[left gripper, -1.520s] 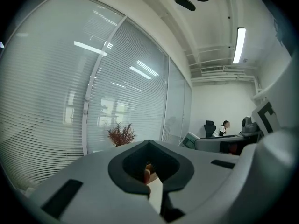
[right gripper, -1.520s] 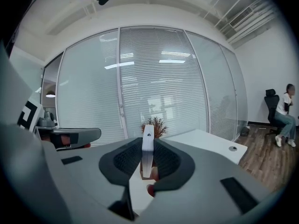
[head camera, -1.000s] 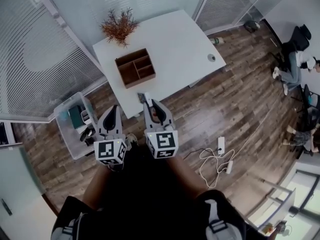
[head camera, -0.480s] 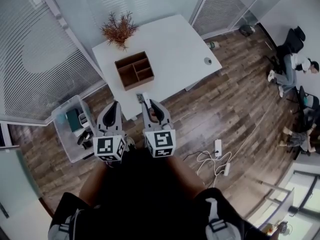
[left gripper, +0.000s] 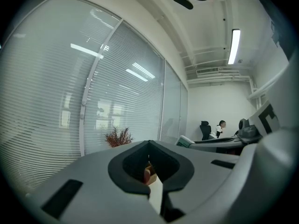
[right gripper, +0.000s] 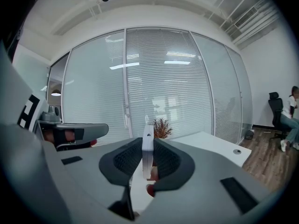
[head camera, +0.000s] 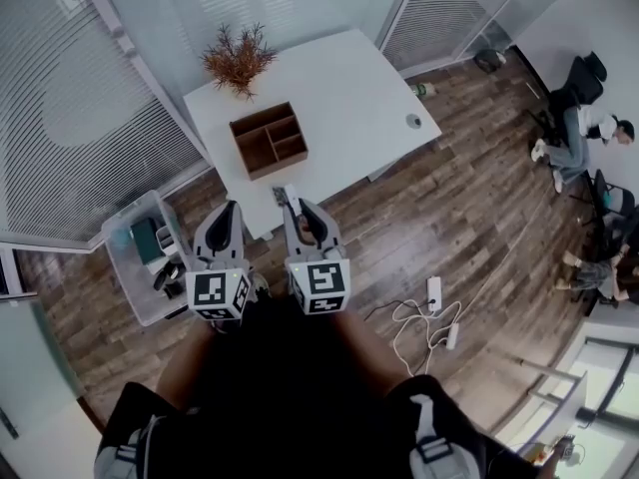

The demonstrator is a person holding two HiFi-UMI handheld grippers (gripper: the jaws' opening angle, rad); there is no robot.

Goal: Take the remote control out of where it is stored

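Observation:
A slim white remote control (right gripper: 147, 153) stands on edge between the pads of my right gripper (right gripper: 148, 164), which is shut on it. In the head view the remote control (head camera: 291, 198) sticks out past the tip of the right gripper (head camera: 296, 208), just off the near edge of the white table (head camera: 349, 88). The brown wooden organizer box (head camera: 270, 138) with open compartments sits on the table beyond it. My left gripper (head camera: 228, 211) hangs beside the right one, to its left. In its own view the left gripper (left gripper: 149, 146) has its jaws together with nothing between them.
A dried plant (head camera: 238, 58) stands at the table's far left corner. A clear plastic bin (head camera: 140, 257) with items sits on the floor at left. A power strip with cables (head camera: 434, 312) lies on the floor at right. People sit at far right (head camera: 589, 133). Glass walls with blinds stand behind the table.
The head view has shifted slightly; both grippers keep the same pose, and the remote control stays held in the right one.

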